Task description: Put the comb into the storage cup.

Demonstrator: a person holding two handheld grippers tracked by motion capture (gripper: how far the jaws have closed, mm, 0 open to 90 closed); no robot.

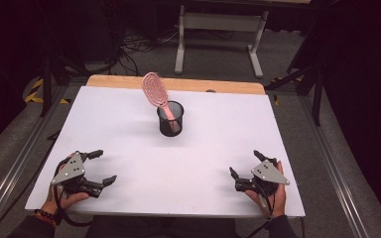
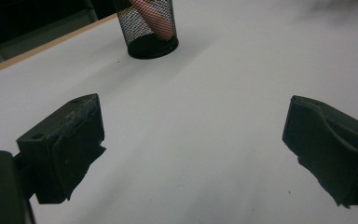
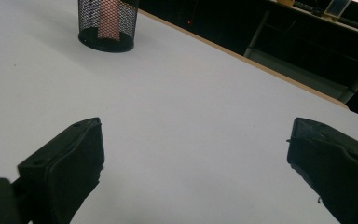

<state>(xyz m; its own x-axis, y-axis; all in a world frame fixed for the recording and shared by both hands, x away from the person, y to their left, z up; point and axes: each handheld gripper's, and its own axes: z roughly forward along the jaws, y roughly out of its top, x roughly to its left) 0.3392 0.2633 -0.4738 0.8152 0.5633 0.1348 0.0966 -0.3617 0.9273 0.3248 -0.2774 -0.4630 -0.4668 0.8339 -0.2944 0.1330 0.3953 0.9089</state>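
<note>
White table top (image 1: 129, 129), wood strip along its far edge, dark floor and a grey desk frame (image 1: 218, 34) beyond. Upper centre of the high view: black mesh cup (image 1: 170, 119) holding a pink hairbrush (image 1: 155, 89), handle down, head leaning upper left. Left gripper (image 1: 104, 166), lower left, jaws wide, empty; right gripper (image 1: 244, 163), lower right, likewise. Step judged: either placement finished or pickup not begun. Any reach crosses open board; near edge close behind both hands.
</note>
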